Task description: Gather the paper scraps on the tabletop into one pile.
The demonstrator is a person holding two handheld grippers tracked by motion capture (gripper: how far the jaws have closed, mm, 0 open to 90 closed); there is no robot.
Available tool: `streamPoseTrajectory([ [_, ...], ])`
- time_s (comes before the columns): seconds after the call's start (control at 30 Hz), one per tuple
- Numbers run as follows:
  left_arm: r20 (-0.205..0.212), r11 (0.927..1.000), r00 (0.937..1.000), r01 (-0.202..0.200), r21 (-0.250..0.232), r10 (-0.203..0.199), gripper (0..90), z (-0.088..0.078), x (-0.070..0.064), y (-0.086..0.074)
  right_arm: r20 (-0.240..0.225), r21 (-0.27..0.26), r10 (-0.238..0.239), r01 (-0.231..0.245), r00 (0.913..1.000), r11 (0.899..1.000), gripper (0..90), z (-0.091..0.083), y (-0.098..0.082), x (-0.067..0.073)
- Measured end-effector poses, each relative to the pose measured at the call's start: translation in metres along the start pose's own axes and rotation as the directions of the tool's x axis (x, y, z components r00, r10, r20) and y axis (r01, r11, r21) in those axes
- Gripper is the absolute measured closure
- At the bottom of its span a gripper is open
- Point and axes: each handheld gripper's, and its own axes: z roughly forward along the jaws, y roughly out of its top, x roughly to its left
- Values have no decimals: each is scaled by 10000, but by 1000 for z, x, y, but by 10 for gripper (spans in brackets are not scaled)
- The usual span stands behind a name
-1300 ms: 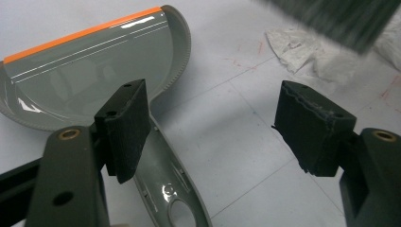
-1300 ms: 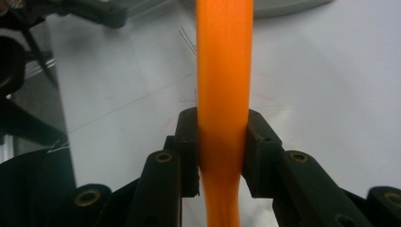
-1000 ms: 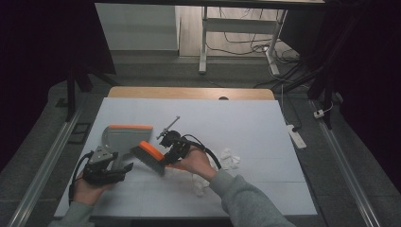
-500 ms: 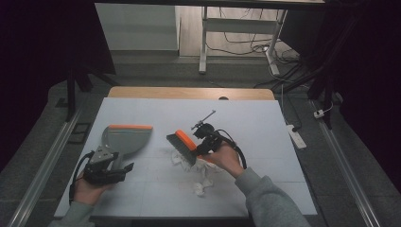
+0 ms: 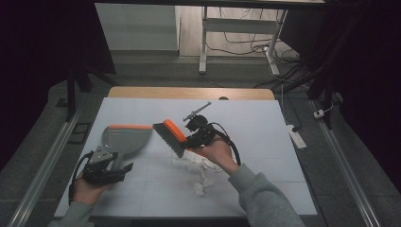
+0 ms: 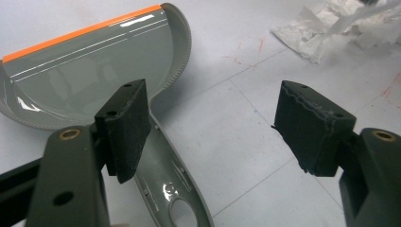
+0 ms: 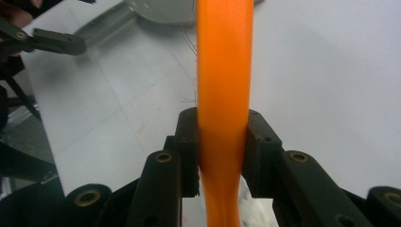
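the table point(image 5: 265, 118) is covered by a white sheet. the grey dustpan point(image 5: 124, 138) is laid flat at left, its handle between the released jaws of the left gripper point(image 5: 122, 169). the brush point(image 5: 170, 137) is held raised above crumpled paper point(image 5: 191, 165), its orange handle clenched by the right gripper point(image 5: 195, 140).

hidden: brush point(image 7: 222, 85) bristles out of the right gripper view, handle cut by top and bottom edges; dustpan point(image 6: 90, 71) handle end cut by bottom edge, left gripper view | blurred: paper point(image 6: 340, 28) at top edge, cut off
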Motion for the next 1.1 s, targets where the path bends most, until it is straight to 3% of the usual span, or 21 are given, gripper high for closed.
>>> streamPoseTrajectory([
  [0.13,-2,10000,10000,-26,1,26,284,0,-1,0,-305,338,-22,32,9995,9994,705,19,2,9],
  [0.23,11,10000,10000,-42,2,42,284,0,-1,0,-795,776,63,-1,9968,9970,705,41,0,14],
  [0.33,-20,10000,10000,-35,-1,35,284,0,-1,0,-762,1316,77,24,9971,9913,705,60,-3,14],
  [0.4,-16,10000,10000,-32,-37,32,284,-1,0,0,-402,1303,237,-182,9989,9913,705,63,-5,9],
  [0.47,-11,10000,10000,-24,-48,24,284,-2,0,-1,-284,1442,446,-401,9986,9887,705,58,-8,-3],
  [0.53,-20,10000,10000,-15,-37,15,284,-2,1,-1,190,1464,655,-676,9977,9869,705,49,-14,-14],
  [0.63,10,10000,10000,-6,-10,6,284,-1,1,-1,521,1288,894,-954,9946,9871,705,30,-24,-26],
  [0.7,-5,10000,10000,-34,12,34,284,0,0,0,637,1084,912,-977,9938,9893,705,17,-28,-28],
  [0.77,-21,10000,10000,-74,33,74,285,1,-1,0,422,644,980,-1006,9943,9928,705,5,-30,-27],
  [0.9,-32,10000,10000,-77,31,77,284,1,-2,0,416,70,576,-579,9975,9983,705,-17,-29,-21],
  [1.1,-11,10000,10000,-31,1,31,285,0,-1,0,369,-417,435,-420,9984,9982,705,-44,-31,-22],
])
